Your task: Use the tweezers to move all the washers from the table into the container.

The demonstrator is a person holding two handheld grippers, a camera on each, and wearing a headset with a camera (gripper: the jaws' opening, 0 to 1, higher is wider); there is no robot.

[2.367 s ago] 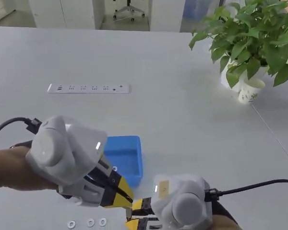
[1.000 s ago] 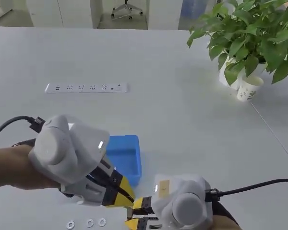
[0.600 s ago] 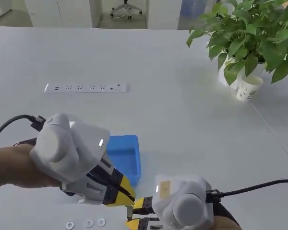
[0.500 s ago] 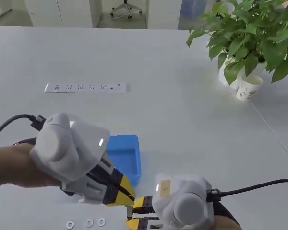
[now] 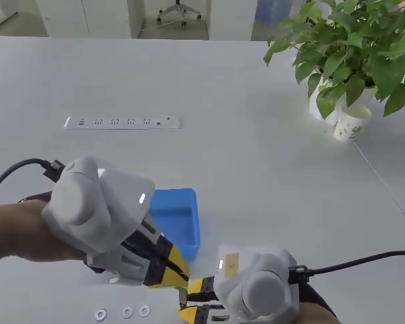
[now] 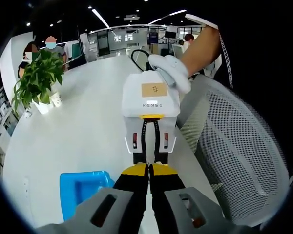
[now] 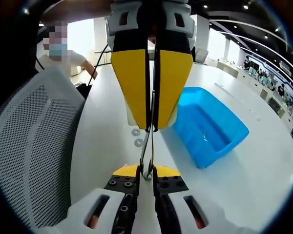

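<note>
Thin metal tweezers [image 7: 149,146] run between the two grippers, which face each other tip to tip near the table's front edge. My left gripper [image 5: 181,275] has its yellow jaws shut on one end. My right gripper [image 5: 189,300] is closed on the other end, seen at the bottom of the right gripper view [image 7: 146,173]. Three washers [image 5: 127,312] lie in a row on the table, left of the jaws; two of them [image 7: 137,137] lie under the tweezers in the right gripper view. The blue container [image 5: 180,210] stands just behind the jaws.
A white power strip [image 5: 123,122] lies at the far left of the table. A potted plant [image 5: 354,54] and a paper cup [image 5: 352,125] stand at the back right. A mesh chair [image 6: 234,146] is beside the table's edge.
</note>
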